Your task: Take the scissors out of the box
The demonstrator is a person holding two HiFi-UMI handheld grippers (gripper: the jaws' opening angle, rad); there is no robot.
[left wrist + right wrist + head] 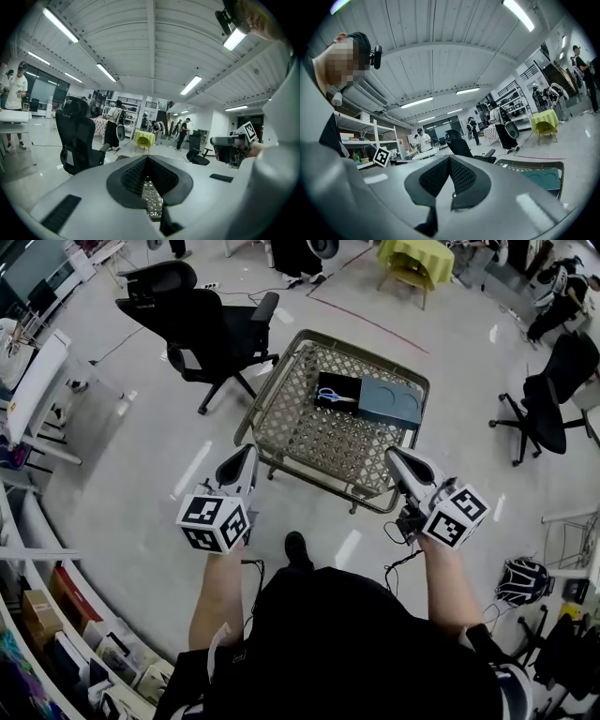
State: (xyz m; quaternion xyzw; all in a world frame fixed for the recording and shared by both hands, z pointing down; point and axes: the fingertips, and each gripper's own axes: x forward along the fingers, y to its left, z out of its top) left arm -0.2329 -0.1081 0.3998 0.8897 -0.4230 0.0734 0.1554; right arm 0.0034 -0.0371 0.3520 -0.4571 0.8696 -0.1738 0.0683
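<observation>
Blue-handled scissors (337,397) lie in an open black box (323,382) on a low wicker table (281,423). Beside it to the right lies the box's grey-blue lid (392,401). My left gripper (247,456) hovers at the table's near left edge, jaws shut and empty. My right gripper (393,457) hovers at the near right edge, also shut on nothing. In the left gripper view the shut pads (147,157) point over the wicker top (152,199), and the right gripper (229,147) shows at the right. The right gripper view shows the closed pads (450,158), the table rim (529,163) and the lid (543,177).
A black office chair (202,320) stands left of the table, and another (553,395) at the right. A yellow-green table (415,259) stands far behind. Shelves (66,624) run along the lower left. A helmet (523,579) lies on the floor at the right. People stand in the background.
</observation>
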